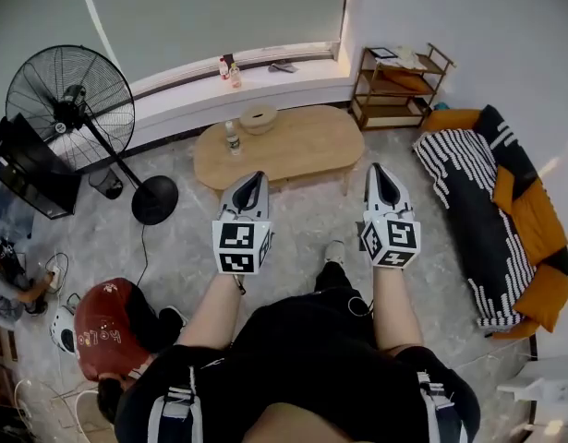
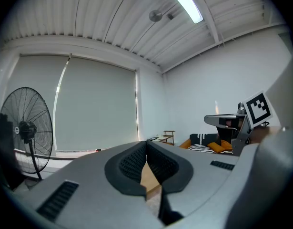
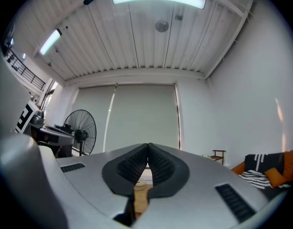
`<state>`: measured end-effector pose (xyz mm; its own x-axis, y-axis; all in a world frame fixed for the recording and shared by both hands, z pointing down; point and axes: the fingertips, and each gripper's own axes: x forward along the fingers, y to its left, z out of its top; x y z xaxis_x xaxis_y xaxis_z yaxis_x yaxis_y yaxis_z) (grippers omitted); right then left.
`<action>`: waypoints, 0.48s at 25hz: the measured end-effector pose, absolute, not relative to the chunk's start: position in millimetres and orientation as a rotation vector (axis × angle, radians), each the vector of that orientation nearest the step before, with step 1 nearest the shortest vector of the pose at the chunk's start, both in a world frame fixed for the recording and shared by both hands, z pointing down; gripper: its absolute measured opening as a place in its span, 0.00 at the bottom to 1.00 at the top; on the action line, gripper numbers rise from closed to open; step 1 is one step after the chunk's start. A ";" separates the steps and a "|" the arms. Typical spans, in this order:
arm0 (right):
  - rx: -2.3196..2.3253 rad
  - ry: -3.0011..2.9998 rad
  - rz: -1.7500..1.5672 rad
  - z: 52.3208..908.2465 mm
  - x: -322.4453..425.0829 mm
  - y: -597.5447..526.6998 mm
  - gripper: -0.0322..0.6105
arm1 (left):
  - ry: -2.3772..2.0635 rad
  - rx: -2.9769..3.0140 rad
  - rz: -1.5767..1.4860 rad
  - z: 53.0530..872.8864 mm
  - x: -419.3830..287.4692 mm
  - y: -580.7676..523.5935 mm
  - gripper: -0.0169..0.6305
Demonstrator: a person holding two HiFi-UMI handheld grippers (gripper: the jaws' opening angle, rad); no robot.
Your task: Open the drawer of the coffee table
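Both the left gripper [image 1: 254, 181] and the right gripper [image 1: 380, 171] are pinched together, empty and level. The coffee table [image 1: 297, 141] lies ahead of their tips, well apart; its drawer is unseen. Advice: get lower, find the handle, then part the jaws.

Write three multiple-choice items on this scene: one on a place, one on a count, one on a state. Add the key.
1. In the head view, where is the fan relative to the coffee table?
A. Left of it
B. Right of it
C. On top of it

2. How many things stand on the coffee table?
A. None
B. Two
C. Five

3. In what state are the left gripper and the right gripper?
A. Both shut and empty
B. Both wide open
C. One open, one shut

Key:
1 A: the fan stands off the table's left end.
2 B: only a bottle and a bowl stand there.
3 A: each pair of jaws meets with nothing between.
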<state>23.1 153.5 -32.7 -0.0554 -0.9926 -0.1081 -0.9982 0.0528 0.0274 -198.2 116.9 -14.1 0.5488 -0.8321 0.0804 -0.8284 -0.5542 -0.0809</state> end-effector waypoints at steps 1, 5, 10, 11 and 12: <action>-2.118 2.236 0.148 -31.4 27.5 144.5 0.08 | 1.464 -2.734 -0.173 -12.7 -194.4 107.8 0.06; -2.127 2.231 0.143 -22.5 54.9 96.0 0.08 | 1.468 -2.732 -0.189 -5.4 -172.5 59.1 0.06; -2.104 2.254 0.122 -4.4 109.1 7.3 0.08 | 1.512 -2.708 -0.219 10.7 -124.9 -21.1 0.06; -2.096 2.259 0.114 -2.5 121.6 -14.9 0.08 | 1.523 -2.705 -0.226 12.9 -113.2 -41.5 0.06; -2.088 2.267 0.107 -1.0 134.0 -38.4 0.08 | 1.534 -2.704 -0.232 14.6 -101.0 -63.4 0.06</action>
